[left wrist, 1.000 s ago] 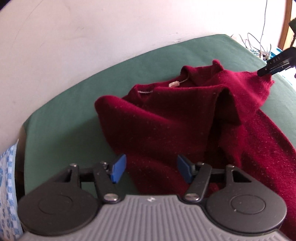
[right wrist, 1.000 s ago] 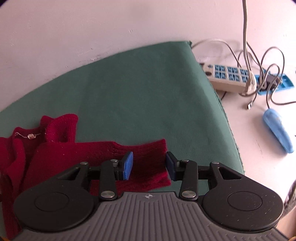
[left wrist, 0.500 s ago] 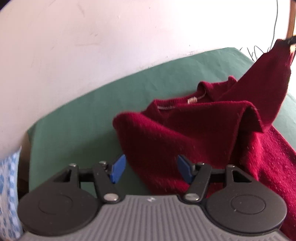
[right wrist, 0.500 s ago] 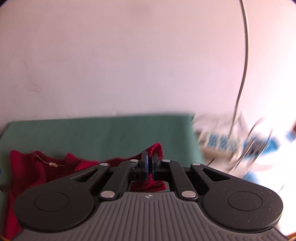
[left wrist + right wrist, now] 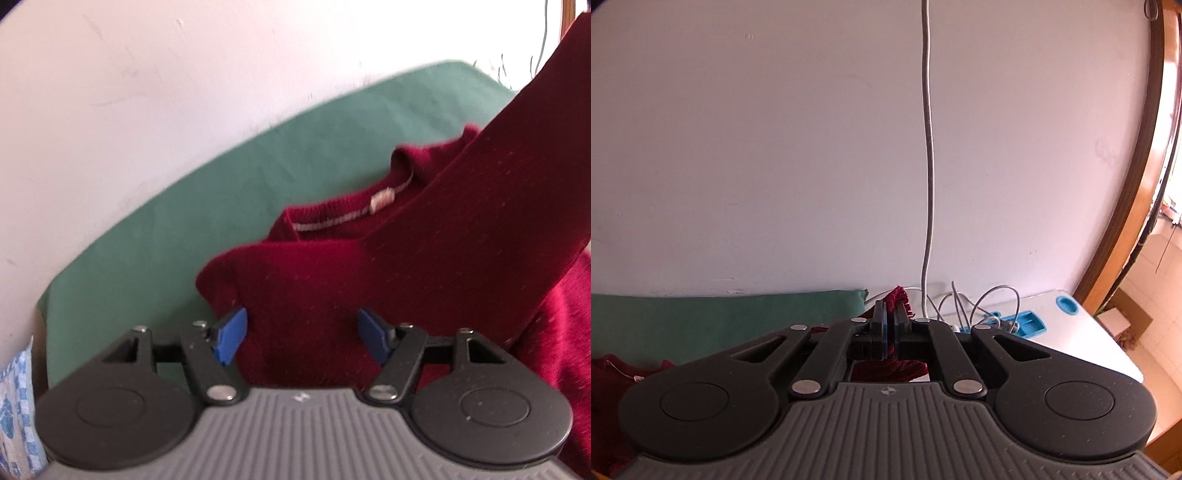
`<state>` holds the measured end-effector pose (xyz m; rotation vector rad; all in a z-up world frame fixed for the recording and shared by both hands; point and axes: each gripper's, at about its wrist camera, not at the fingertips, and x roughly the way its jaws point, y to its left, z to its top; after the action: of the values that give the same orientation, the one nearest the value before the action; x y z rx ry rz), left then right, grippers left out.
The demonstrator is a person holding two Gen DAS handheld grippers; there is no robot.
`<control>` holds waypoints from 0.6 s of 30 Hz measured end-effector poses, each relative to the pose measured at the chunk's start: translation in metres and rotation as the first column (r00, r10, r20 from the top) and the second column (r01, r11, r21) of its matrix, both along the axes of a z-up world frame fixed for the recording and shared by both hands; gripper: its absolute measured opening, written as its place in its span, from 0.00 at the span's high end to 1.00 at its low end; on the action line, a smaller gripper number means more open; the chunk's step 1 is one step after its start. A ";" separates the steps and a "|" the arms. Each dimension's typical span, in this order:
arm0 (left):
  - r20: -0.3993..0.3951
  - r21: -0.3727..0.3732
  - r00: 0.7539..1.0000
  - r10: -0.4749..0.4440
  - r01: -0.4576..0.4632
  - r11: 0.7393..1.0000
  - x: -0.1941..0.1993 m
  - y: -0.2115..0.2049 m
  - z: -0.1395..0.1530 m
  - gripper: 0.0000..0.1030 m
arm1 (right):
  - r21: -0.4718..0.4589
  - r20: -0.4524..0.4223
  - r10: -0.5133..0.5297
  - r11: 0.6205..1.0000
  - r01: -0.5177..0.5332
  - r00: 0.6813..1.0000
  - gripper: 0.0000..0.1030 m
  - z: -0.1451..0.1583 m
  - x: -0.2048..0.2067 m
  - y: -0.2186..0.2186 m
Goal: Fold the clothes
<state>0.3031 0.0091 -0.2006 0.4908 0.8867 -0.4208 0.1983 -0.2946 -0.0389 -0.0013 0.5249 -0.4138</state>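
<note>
Where the green tabletop (image 5: 177, 206) meets the white wall (image 5: 147, 92), a dark red sweater (image 5: 332, 280) lies bunched, neck label up, well toward the right half of the cloth

Left wrist view, left edge: a blue-and-white patterned thing (image 5: 14, 413), kind unclear. The left gripper (image 5: 302, 338) hangs over the sweater's near folded edge; its jaws stand wide and are opening, blue pads either side of the knit but not pressing it. To the right a sleeve (image 5: 509, 155) runs taut from the heap up to the frame's top right corner, off the tabletop

Right wrist view, left: sweater body low in the corner, green tabletop behind. Centre: right gripper (image 5: 891, 325) with jaws clamped tight on the sleeve's ribbed end, red knit showing above and below the pads. Behind it a grey cable (image 5: 928, 147) drops down the wall. Right: tangled wires, a blue holder (image 5: 1027, 325) on a white surface, wooden frame (image 5: 1137, 221) at the edge
</note>
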 end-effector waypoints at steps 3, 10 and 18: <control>-0.002 -0.020 1.000 0.004 -0.004 1.000 0.003 0.003 0.000 0.28 | 0.089 0.063 0.027 0.996 -0.032 0.998 0.97 0.002 -0.008 -0.002; 0.023 0.003 1.000 0.016 -0.016 1.000 0.010 0.011 0.002 0.29 | 0.257 0.193 0.261 0.917 -0.305 0.946 0.97 0.020 0.001 0.034; 0.055 -0.010 0.998 0.026 -0.025 1.000 0.004 0.023 0.008 0.31 | 0.406 0.358 0.556 0.630 -0.662 0.750 0.97 0.031 -0.009 0.120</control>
<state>0.3066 0.0326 -0.1931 0.4797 0.8365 -0.3862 0.1888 -0.1742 -0.0079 0.3708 0.3883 0.4206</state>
